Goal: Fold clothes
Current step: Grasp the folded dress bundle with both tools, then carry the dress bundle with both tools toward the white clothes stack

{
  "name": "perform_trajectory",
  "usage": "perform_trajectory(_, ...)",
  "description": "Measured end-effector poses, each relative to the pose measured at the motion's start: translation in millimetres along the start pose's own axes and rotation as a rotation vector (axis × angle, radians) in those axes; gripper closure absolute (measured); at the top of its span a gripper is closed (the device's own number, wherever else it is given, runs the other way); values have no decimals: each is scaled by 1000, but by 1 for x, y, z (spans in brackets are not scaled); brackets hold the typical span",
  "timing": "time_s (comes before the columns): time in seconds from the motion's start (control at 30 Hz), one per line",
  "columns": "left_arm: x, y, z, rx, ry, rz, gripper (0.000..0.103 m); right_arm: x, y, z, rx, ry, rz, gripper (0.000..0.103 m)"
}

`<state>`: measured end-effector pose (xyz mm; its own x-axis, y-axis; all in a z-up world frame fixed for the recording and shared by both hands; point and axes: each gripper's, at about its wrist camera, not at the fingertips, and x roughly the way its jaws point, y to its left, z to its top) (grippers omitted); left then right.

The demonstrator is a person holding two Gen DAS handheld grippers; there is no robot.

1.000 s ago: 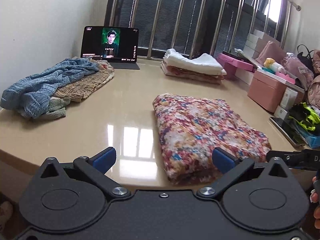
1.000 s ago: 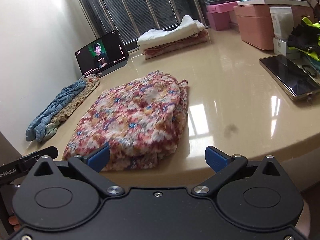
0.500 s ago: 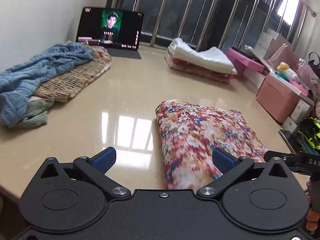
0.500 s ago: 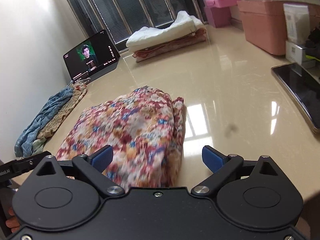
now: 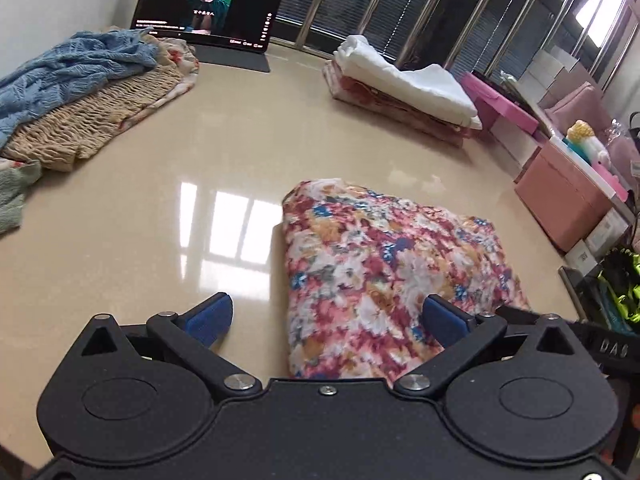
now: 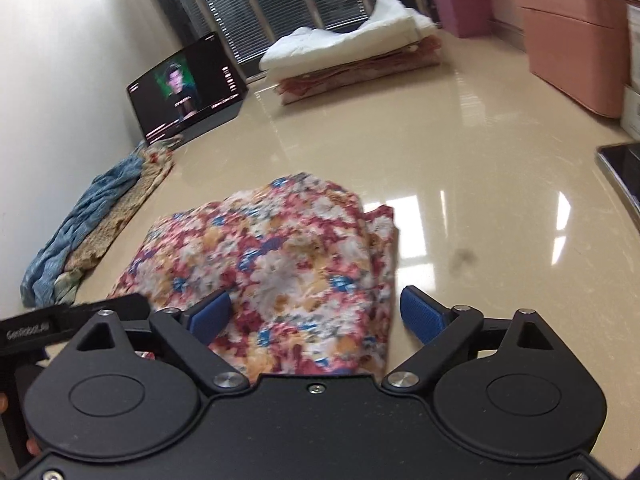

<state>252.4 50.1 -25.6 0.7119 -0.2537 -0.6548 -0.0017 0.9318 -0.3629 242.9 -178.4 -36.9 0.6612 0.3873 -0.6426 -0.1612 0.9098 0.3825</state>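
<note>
The left gripper (image 5: 326,316) is wide, its jaws just closing around the left edge of the folded floral garment (image 5: 384,280), at 6 o'clock on the glossy beige bench (image 5: 248,128). The right gripper (image 6: 316,314), also narrowing, brackets the right edge. Best to pinch all layers of the soft, crinkled bundle evenly.

We carry two alike tools: the left gripper (image 5: 326,318) and the right gripper (image 6: 316,312) are matte black, each with two round housings, triangular cut-outs, silver pivot screws and one small centre screw. Our fingertips (image 5: 210,316) wear ribbed blue pads. White lettering marks a black side bar, partly legible, on each.
</note>
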Motion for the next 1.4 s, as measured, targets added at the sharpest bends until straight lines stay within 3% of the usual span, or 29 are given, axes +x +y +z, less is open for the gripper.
perform_trajectory(0.1,-1,1,1,-21,8,-24,20,-1,-2,-4,16,-5,71,39)
perform_trajectory(0.17,-2,1,1,-33,16,-36,30,0,-7,-6,73,6,124,59)
perform_trajectory(0.2,-2,0,1,-37,20,-39,33,1,-11,-7,106,12,148,63)
perform_trajectory(0.27,-1,2,1,-71,40,-70,53,2,-16,-8,158,15,176,72)
perform_trajectory(0.43,-2,6,2,-122,53,-114,71,-1,-15,-11,202,-13,206,89)
perform_trajectory(0.63,-9,3,3,-117,34,-124,81,-6,-4,-9,164,-40,203,94)
perform_trajectory(1.0,-28,-4,14,-91,-18,-149,82,-21,5,1,143,-76,225,94)
perform_trajectory(1.4,-46,-25,44,-27,-110,-158,82,-35,20,34,92,-154,247,94)
